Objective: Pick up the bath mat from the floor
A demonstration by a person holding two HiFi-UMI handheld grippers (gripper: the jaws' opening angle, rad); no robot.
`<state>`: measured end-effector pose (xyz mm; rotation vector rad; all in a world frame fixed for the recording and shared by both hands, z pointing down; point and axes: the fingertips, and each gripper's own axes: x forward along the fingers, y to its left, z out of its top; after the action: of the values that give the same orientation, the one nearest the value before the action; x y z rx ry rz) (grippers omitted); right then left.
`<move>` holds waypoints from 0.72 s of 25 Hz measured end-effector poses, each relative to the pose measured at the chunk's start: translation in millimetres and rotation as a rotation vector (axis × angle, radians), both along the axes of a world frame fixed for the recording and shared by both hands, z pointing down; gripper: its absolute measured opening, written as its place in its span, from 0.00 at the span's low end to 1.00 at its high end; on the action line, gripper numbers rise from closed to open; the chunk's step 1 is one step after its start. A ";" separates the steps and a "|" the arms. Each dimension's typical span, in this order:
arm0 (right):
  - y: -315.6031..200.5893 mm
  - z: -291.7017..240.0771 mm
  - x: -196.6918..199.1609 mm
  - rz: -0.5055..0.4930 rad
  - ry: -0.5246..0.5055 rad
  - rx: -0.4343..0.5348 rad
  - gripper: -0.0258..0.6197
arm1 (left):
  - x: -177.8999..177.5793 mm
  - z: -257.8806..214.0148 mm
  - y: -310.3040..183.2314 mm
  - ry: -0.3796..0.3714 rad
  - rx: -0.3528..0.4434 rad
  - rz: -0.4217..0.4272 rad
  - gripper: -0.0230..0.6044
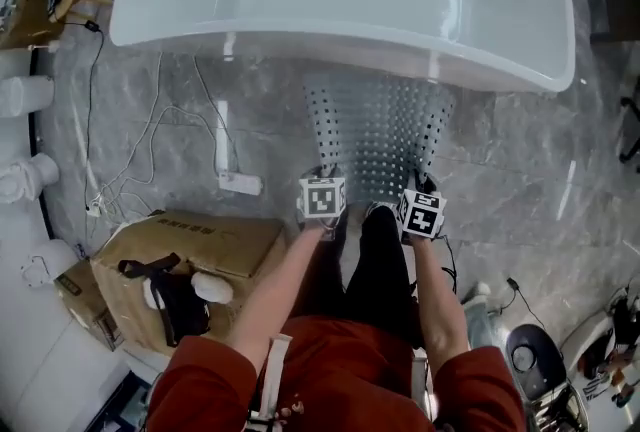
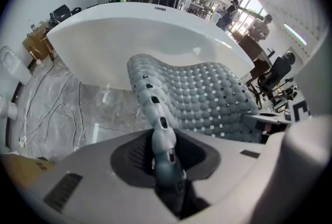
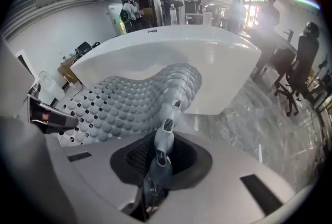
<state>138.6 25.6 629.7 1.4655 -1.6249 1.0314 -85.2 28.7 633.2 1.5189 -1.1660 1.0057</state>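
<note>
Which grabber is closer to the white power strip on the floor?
The left gripper, clamped on the bath mat at its left edge; the right gripper holds the edge farther from the power strip.

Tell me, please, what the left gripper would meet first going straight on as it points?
The bath mat that the left gripper grips; past that, probably the grey floor beside the bathtub.

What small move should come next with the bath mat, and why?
Probably raise the two together, evenly. The left claw and right claw each pinch a near corner of the bath mat, while its far end slopes down to the bathtub base, seemingly not yet clear of the floor.
</note>
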 end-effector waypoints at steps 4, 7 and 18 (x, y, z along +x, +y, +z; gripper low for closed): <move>-7.8 -56.5 -8.8 -0.032 0.003 0.062 0.13 | -5.1 -54.8 -6.7 0.009 0.064 -0.004 0.20; -21.5 -99.2 -13.4 -0.032 0.003 0.122 0.13 | -6.6 -100.6 -20.4 0.034 0.128 -0.024 0.20; -82.0 -284.4 -0.8 -0.077 0.052 0.477 0.12 | 0.4 -270.1 -79.9 0.129 0.462 -0.048 0.20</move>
<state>137.8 -56.4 345.4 1.6962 -1.9601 0.5760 -84.8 -51.3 363.1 1.8716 -1.3967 0.6173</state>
